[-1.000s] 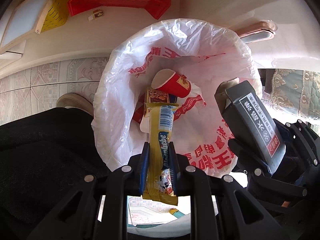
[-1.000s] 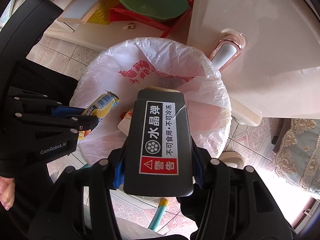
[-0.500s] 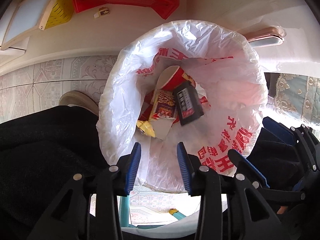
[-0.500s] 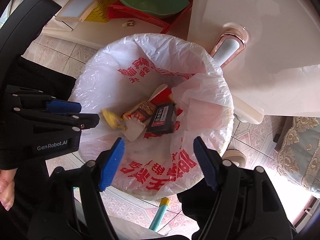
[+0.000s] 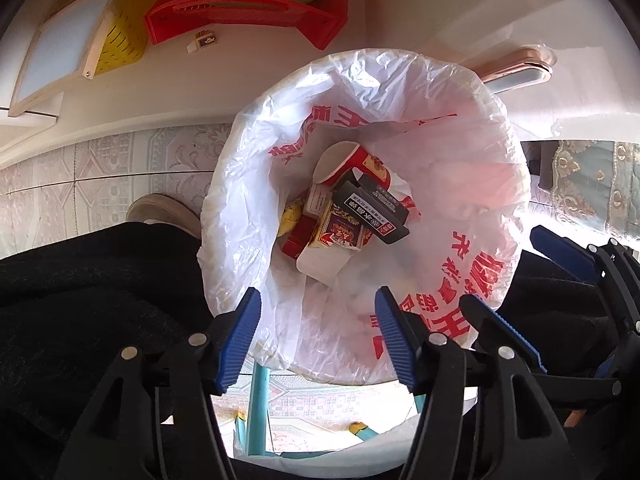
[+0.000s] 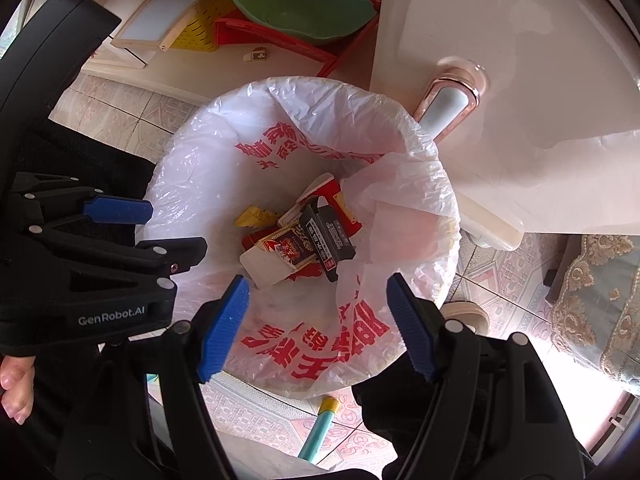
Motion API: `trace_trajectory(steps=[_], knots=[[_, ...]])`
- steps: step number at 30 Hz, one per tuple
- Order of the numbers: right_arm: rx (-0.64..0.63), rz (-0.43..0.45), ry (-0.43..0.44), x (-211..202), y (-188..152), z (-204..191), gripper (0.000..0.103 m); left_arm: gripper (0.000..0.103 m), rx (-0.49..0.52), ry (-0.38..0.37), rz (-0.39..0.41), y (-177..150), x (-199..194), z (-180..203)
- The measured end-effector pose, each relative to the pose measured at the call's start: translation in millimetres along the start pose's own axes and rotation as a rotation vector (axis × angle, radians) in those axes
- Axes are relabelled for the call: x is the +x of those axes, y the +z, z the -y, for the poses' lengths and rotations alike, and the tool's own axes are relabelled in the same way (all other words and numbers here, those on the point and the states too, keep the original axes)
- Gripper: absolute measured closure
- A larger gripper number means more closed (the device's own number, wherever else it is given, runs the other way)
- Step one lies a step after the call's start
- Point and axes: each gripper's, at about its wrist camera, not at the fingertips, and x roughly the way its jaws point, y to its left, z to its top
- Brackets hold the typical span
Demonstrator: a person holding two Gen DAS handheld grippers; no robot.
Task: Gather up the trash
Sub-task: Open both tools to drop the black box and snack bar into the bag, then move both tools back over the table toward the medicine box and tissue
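A round bin lined with a white plastic bag with red print (image 5: 488, 184) (image 6: 192, 184) stands on the tiled floor below both grippers. Inside lie a black box with a white label (image 5: 372, 210) (image 6: 328, 240), a yellow wrapper (image 5: 290, 218) (image 6: 256, 216), a red paper cup (image 5: 352, 162) and red snack packets (image 6: 288, 250). My left gripper (image 5: 318, 334) is open and empty above the bin's near rim. My right gripper (image 6: 316, 328) is open and empty over the bin; it also shows at the right of the left wrist view (image 5: 532, 276).
A white cabinet with a rose-gold handle (image 6: 448, 108) stands right behind the bin. A red basket (image 5: 240, 16) with a green bowl (image 6: 300, 4), a yellow crate and a framed board sit on a low white shelf. A teal stool leg (image 5: 256, 412) is under the grippers.
Both grippers opened and let go. The yellow wrapper and the black box dropped into the bin and now lie among the trash. Both grippers have spread wider since.
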Motion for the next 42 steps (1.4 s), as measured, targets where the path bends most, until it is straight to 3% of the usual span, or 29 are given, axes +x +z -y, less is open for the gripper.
trace_trajectory(steps=[6, 11, 13, 15, 20, 23, 25, 27, 30, 32, 35, 39, 42], knots=[[-0.043, 0.057, 0.036, -47.6, -7.3, -5.1, 0.032, 0.041, 0.005, -0.048, -0.046, -18.2, -25.1, -4.1], [-0.174, 0.138, 0.052, -125.3, -8.7, -10.7, 0.026, 0.033, 0.033, -0.05, -0.033, -41.9, -89.4, -8.3], [-0.242, 0.181, 0.04, -165.5, -3.8, -12.1, 0.025, 0.03, 0.044, -0.025, 0.01, -45.3, -128.8, -7.4], [-0.308, 0.236, 0.03, -209.1, 3.4, -9.3, 0.016, 0.026, 0.038, -0.011, 0.066, -45.8, -173.9, -6.9], [-0.445, 0.381, -0.072, -309.4, 29.5, 5.1, 0.012, 0.019, -0.026, -0.073, 0.168, -32.1, -283.7, -1.9], [-0.484, 0.424, -0.106, -351.1, 47.9, 18.6, 0.012, 0.017, 0.009, 0.023, 0.266, -23.5, -340.2, 18.1], [-0.505, 0.433, -0.116, -369.4, 58.9, 26.2, 0.011, 0.015, 0.078, 0.048, 0.312, -15.5, -370.5, 34.0], [-0.532, 0.426, -0.092, -380.4, 68.8, 33.4, 0.011, 0.011, 0.235, 0.084, 0.334, -4.0, -390.5, 55.5], [-0.534, 0.407, -0.064, -387.7, 82.9, 47.6, 0.011, 0.011, 0.389, 0.178, 0.387, 14.8, -407.6, 76.9], [-0.545, 0.397, -0.059, -388.4, 90.6, 52.9, 0.011, 0.011, 0.473, 0.175, 0.367, 31.2, -408.9, 83.9], [-0.563, 0.382, -0.026, -389.8, 96.7, 60.5, 0.011, 0.011, 0.612, 0.227, 0.36, 48.0, -404.2, 95.1], [-0.575, 0.349, 0.018, -383.6, 108.4, 68.4, 0.011, 0.011, 0.837, 0.211, 0.333, 60.1, -389.5, 106.4], [-0.596, 0.324, 0.03, -377.7, 116.2, 69.1, 0.011, 0.011, 1.006, 0.267, 0.336, 65.0, -371.6, 114.1]])
